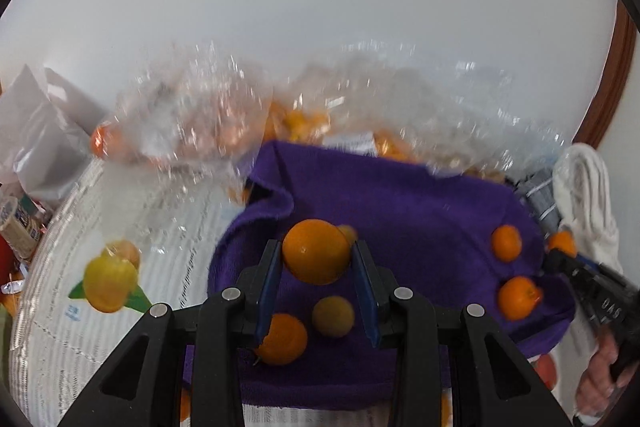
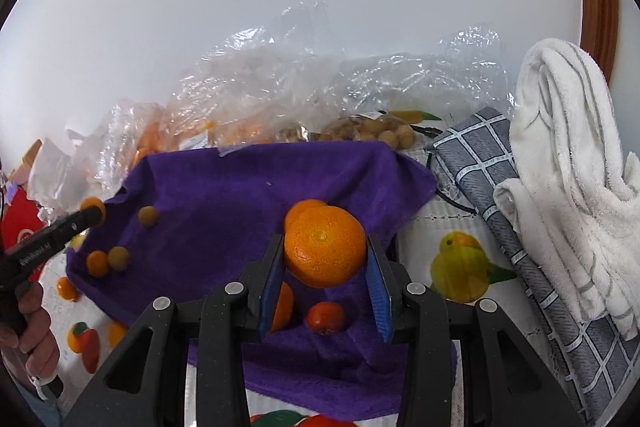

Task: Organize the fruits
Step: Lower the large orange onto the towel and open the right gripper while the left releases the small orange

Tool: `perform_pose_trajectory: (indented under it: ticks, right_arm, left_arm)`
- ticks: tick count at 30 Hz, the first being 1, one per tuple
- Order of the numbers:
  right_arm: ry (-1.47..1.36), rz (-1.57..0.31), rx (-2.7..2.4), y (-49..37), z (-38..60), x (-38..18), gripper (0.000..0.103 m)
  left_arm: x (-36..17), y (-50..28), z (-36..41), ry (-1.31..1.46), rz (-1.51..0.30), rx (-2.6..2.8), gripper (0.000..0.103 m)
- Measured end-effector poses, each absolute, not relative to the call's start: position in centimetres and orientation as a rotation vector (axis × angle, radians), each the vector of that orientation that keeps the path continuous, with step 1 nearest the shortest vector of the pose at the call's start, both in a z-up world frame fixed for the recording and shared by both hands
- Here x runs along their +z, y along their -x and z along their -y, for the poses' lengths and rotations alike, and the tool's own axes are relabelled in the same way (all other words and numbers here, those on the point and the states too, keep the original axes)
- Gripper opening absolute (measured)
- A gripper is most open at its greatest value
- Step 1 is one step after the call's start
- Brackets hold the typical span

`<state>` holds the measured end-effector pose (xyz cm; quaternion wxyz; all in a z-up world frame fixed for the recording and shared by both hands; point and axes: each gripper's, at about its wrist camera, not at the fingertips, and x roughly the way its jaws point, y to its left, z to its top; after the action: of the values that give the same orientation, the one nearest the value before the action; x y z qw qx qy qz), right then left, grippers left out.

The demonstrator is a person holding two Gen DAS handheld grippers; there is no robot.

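A purple towel (image 1: 400,195) (image 2: 224,187) lies spread on the table. In the left wrist view my left gripper (image 1: 317,244) is shut on a smooth orange (image 1: 316,259), held above the towel. Beneath it lie another orange (image 1: 282,339) and a yellow-green fruit (image 1: 333,315), with two oranges (image 1: 506,243) at the towel's right. My right gripper (image 2: 325,239) is shut on a dimpled orange (image 2: 325,251) over the towel's right part, with a small tangerine (image 2: 326,317) below. Each gripper appears at the edge of the other's view, left gripper (image 2: 94,213) and right gripper (image 1: 558,253).
Crinkled clear plastic bags (image 1: 192,123) (image 2: 280,87) holding orange fruit line the back against a white wall. A white towel (image 2: 568,163) and a grey checked cloth (image 2: 504,195) lie right. A fruit-print tablecloth (image 1: 120,247) covers the table; a red box (image 2: 20,227) sits left.
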<state>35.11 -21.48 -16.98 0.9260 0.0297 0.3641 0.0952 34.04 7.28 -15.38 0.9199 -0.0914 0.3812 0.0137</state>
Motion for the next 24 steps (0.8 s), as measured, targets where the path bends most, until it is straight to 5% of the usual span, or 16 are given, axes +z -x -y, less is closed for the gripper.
perform_pose_trajectory:
  ticks: [18, 24]
  right_arm:
    - [-0.056, -0.813, 0.2, -36.6, 20.7, -19.8, 0.04]
    - [-0.081, -0.77, 0.186, -34.9, 21.3, -18.8, 0.062]
  left_arm:
    - [-17.9, -34.8, -7.4, 0.192, -0.817, 0.056, 0.034]
    - [-17.7, -34.2, -7.7, 0.218, -0.799, 0.024, 0.034]
